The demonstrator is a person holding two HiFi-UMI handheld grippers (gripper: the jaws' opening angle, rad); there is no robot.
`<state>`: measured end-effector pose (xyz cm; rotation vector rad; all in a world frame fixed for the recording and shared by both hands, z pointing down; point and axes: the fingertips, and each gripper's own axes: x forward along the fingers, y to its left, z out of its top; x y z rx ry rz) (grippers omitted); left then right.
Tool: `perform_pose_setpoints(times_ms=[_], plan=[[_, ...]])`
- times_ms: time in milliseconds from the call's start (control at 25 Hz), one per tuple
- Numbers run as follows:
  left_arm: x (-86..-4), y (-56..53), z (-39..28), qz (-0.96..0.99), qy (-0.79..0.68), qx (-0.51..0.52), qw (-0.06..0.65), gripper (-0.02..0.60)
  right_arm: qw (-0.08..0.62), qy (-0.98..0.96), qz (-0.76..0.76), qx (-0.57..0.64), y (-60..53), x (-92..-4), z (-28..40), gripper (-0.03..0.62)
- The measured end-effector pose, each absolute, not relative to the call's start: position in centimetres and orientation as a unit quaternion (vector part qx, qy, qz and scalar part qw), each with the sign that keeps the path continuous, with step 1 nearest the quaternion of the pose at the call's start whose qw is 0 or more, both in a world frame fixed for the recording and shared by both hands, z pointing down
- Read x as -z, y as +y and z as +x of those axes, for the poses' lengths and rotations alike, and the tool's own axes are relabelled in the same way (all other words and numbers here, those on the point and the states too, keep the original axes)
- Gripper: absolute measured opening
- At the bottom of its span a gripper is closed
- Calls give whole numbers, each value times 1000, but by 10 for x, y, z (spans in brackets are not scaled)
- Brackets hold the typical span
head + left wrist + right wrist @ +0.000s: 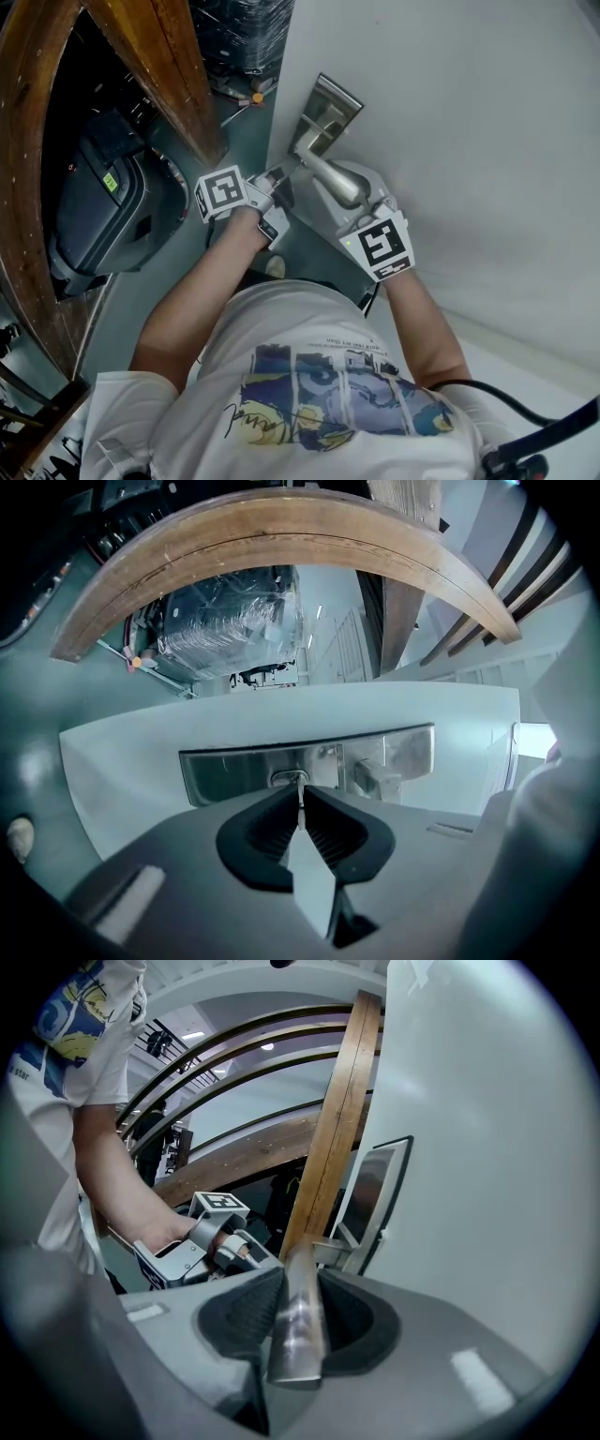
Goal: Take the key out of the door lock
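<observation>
A silver key [301, 803] sticks in the lock cylinder [289, 779] of the steel lock plate [234, 771] on the white door's edge. My left gripper [301, 810] is shut on the key, whose flat head lies between the dark pads. In the head view the left gripper [277, 178] sits at the door's edge just left of the lever. My right gripper [298, 1309] is shut on the steel door handle [300, 1321], which runs between its pads. From above, the right gripper [367, 199] holds the handle [333, 175] below the plate [326, 111].
The white door [469, 141] fills the right side. A curved wooden beam [164, 66] stands close on the left, with a dark machine [108, 206] behind it. A wrapped pallet [225, 621] lies on the green floor beyond the door edge.
</observation>
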<state>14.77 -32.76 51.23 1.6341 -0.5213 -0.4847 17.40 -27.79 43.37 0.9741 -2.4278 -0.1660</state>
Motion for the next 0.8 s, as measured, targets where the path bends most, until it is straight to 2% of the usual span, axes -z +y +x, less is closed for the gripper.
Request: perform_pose_setpoints(times_ms=[800], plan=[[-503,-258,80,712,-217,207,635,25,261,-890,370,47,-281,-438,178,117]])
